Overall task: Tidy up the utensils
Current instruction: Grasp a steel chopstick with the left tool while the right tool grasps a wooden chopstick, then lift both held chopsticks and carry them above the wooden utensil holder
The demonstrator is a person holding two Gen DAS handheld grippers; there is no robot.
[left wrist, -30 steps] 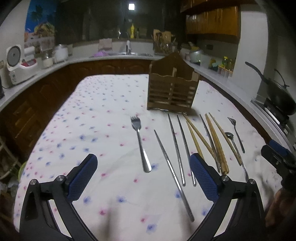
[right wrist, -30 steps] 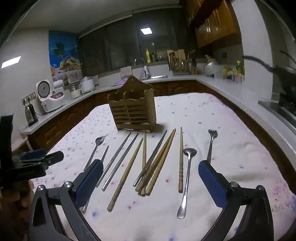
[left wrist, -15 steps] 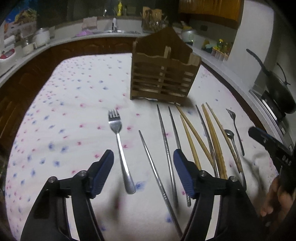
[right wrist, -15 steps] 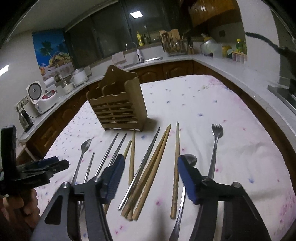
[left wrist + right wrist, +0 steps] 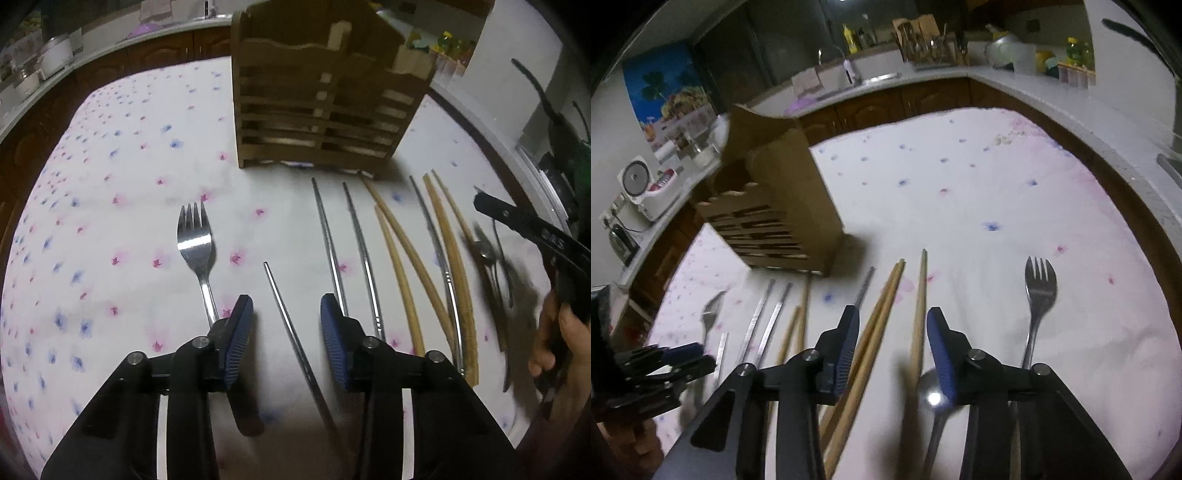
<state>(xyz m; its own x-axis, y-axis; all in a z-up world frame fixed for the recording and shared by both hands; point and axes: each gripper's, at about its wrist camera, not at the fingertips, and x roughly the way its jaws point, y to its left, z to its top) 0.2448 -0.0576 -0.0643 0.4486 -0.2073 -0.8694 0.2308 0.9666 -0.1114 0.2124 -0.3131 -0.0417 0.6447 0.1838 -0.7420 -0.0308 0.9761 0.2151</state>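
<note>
Left gripper (image 5: 283, 306) fingers apart straddle 1 metal chopstick (image 5: 291, 328); right gripper (image 5: 892, 330) fingers apart straddle a wooden chopstick (image 5: 919, 314).

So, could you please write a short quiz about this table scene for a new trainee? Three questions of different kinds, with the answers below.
1. True or false: the wooden caddy already holds a fork.
2. Multiple choice: what lies between the fingers of the left gripper? A) a wooden chopstick B) a metal chopstick C) a spoon
3. Fill the gap: in the right wrist view, the spoon bowl sits low between the fingers of the right gripper, and the fork lies to its ____.

Key
1. False; no fork shows in it, and both forks lie on the cloth.
2. B, the metal chopstick.
3. right
</note>
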